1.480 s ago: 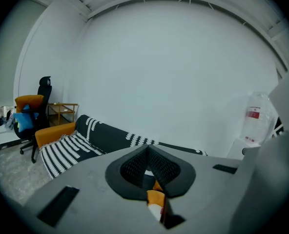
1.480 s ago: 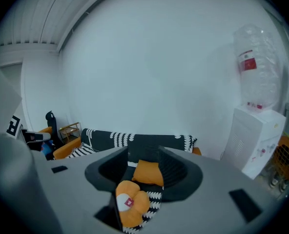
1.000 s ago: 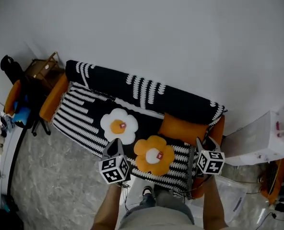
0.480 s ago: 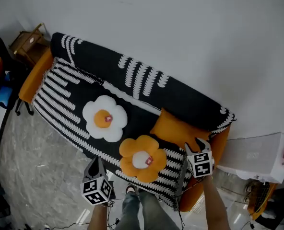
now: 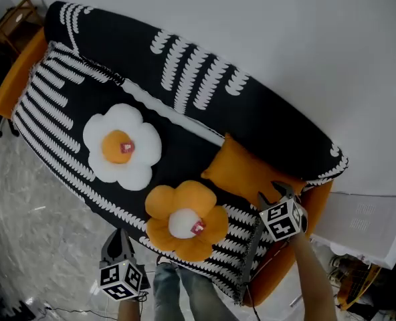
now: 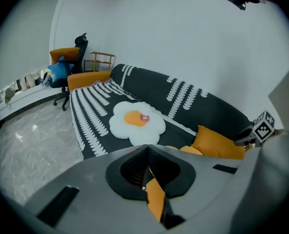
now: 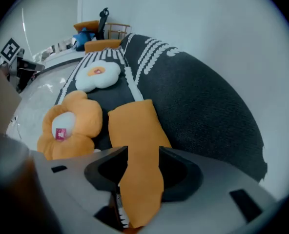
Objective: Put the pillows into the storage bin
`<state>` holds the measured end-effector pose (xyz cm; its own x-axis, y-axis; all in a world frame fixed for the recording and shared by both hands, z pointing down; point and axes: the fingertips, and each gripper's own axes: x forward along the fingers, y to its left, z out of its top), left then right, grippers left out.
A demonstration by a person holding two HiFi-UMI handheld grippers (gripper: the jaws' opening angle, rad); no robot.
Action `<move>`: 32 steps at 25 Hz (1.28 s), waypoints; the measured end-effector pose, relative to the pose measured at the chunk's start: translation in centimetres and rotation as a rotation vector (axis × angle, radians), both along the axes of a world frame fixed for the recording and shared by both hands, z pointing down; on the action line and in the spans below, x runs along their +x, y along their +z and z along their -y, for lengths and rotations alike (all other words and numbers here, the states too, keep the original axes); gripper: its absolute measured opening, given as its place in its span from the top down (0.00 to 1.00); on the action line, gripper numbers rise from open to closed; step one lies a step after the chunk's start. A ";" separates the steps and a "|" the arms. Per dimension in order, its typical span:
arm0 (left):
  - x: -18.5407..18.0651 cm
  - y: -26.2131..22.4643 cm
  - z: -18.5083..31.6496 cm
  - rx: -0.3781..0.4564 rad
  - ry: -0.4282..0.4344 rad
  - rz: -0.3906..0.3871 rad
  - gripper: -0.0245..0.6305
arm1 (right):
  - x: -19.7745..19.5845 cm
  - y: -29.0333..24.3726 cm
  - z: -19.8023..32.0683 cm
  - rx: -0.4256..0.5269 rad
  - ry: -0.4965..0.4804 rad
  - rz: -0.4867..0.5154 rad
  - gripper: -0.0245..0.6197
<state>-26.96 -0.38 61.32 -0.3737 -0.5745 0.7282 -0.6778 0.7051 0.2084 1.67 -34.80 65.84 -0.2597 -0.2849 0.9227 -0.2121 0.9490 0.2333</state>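
head view: a sofa [image 5: 265, 122] in a black and white cover runs across the frame. on its seat lie a white flower pillow [image 5: 122, 147], an orange flower pillow [image 5: 186, 221] nearer the front edge, and a plain orange pillow [image 5: 241, 172] leaning against the backrest near the right end. the right hand-held gripper [image 5: 271, 192] reaches the plain orange pillow's near corner. the left hand-held gripper [image 5: 120, 236] hangs over the grey floor [image 5: 44, 206] in front of the sofa, apart from all three pillows. a pale translucent bin [image 5: 368, 219] stands just beyond the sofa's right armrest.

left gripper view: the left hand-held gripper's jaws are drawn together with nothing clamped. past them the white flower pillow [image 6: 137, 123] lies flat on the seat and the plain orange pillow [image 6: 217, 143] sits further right. an office chair [image 6: 66, 67] stands beyond the sofa's far end.

right gripper view: the plain orange pillow [image 7: 134, 130] runs straight between the right hand-held gripper's jaws, which press on both sides of its near corner. the orange flower pillow [image 7: 69, 126] lies just to its left, and the white flower pillow [image 7: 96, 76] lies further along the seat.
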 end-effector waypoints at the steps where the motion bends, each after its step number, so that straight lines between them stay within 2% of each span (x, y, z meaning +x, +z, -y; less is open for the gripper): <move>1: 0.1 0.8 -0.1 -0.003 -0.003 -0.003 0.95 | 0.0 0.7 0.3 0.002 -0.014 -0.015 0.65; 7: 1.0 4.1 -0.4 -0.012 -0.002 -0.020 0.95 | -0.1 3.1 1.7 0.006 -0.055 -0.061 0.65; 11: 2.2 5.2 -0.5 -0.020 0.002 -0.055 0.95 | -0.1 4.0 1.7 -0.005 -0.081 -0.104 0.69; 22: 2.4 5.4 1.1 -0.014 0.038 -0.055 0.95 | 0.1 5.7 1.7 -0.077 -0.039 -0.157 0.81; 26: 2.3 5.4 1.7 -0.017 0.058 -0.059 0.95 | 0.0 5.4 2.0 -0.089 -0.022 -0.155 0.92; 32: 2.6 5.0 1.8 -0.013 0.085 -0.062 0.95 | 0.1 4.1 1.4 -0.105 -0.003 -0.125 0.94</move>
<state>-24.38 -2.14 66.27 -0.2780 -0.5923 0.7562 -0.7216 0.6484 0.2426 1.77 -36.22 69.96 -0.1418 -0.1842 0.9726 -0.1849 0.9702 0.1568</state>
